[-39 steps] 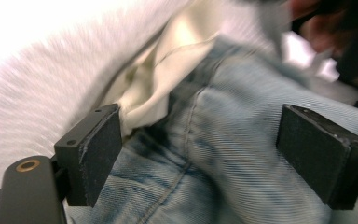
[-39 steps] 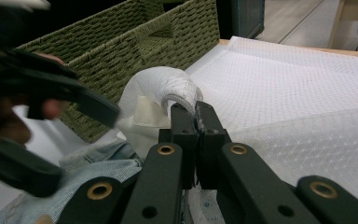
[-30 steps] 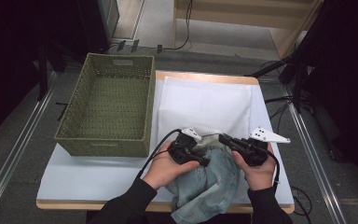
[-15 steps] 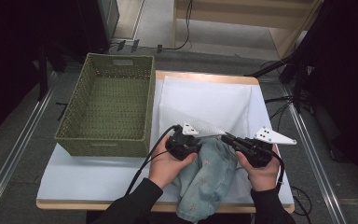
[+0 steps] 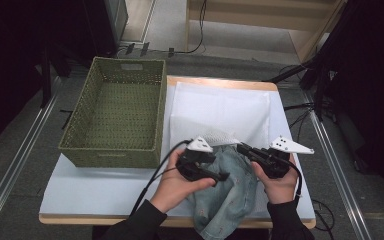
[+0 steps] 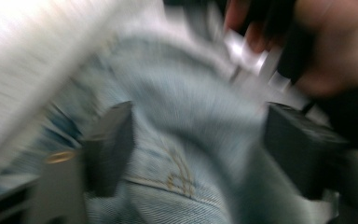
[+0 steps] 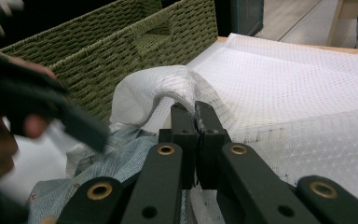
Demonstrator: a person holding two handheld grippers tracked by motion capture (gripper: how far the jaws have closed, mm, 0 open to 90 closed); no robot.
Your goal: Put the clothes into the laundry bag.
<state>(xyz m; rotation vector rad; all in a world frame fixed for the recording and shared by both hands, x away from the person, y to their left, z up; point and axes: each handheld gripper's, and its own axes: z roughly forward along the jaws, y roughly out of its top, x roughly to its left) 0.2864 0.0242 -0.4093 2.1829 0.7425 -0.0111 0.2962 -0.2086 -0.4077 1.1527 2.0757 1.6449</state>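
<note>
Denim garment (image 5: 227, 192), pale blue, lies crumpled at the near edge of the desk (image 5: 95, 187), one end hanging over the front edge between the person's forearms. White mesh bag (image 5: 220, 112) spread flat behind it, its near edge lifted into a ridge over the denim. Right hand-held gripper (image 7: 196, 109): jaws pressed together on the raised mesh edge, pinching a fold of it just above the garment. Left hand-held gripper (image 6: 193, 135): jaws have just been opening and now stand wide apart, denim with a stitched seam lying between them, pads not pressing on it; this view is blurred. In the high view the left hand-held gripper (image 5: 220, 176) sits over the left side of the garment. Green woven basket (image 5: 117, 115) stands at the left, just beside the mesh bag.
</note>
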